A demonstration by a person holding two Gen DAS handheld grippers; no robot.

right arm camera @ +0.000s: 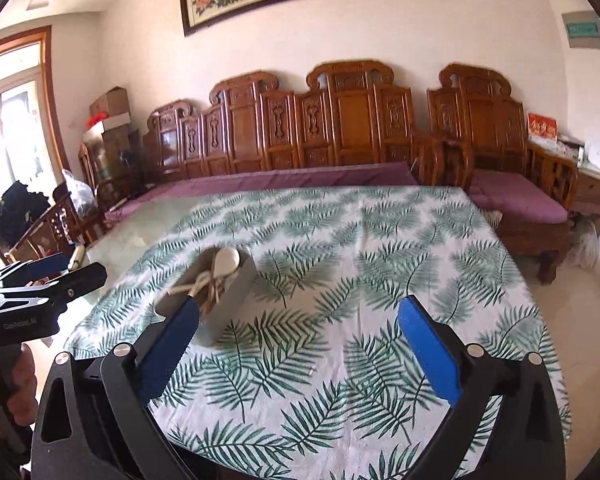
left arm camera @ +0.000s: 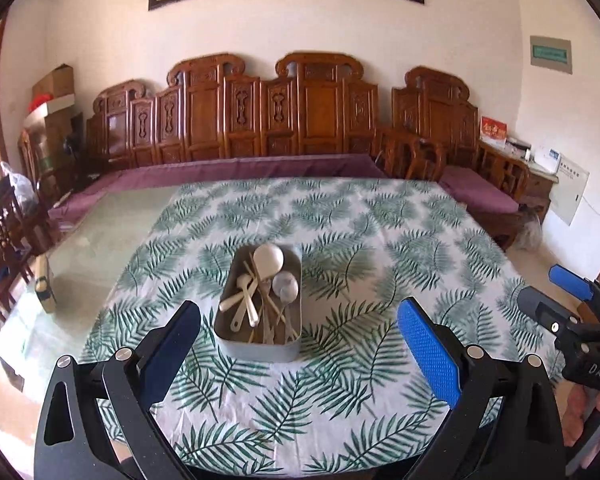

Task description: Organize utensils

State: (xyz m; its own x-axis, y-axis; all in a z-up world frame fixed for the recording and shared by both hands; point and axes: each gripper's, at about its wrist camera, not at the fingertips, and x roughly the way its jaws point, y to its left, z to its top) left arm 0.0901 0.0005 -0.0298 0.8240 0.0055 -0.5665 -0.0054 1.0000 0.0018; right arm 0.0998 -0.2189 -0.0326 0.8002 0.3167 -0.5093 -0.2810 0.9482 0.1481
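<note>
Both grippers hanging spread and empty above the table; utensils sitting in tray.

L gripper (left arm camera: 298,322) and R gripper (right arm camera: 298,320): jaws standing wide apart, nothing between the pads. Grey tray (left arm camera: 236,345) resting on leaf-print cloth (left arm camera: 380,240), approx. 12 o'clock from L gripper, 10 o'clock from R gripper. White ladle (left arm camera: 268,261), metal spoon (left arm camera: 285,285) and chopsticks (left arm camera: 269,312) lying crossed inside it.

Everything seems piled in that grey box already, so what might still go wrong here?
1. The spoons and chopsticks lie crossed in the grey tray; lifting one may drag others out.
2. The leaf-print tablecloth looks loose, so a nudge to the tray might slide it.
3. Both open claws, left claw and right claw, sit close and might collide.
</note>
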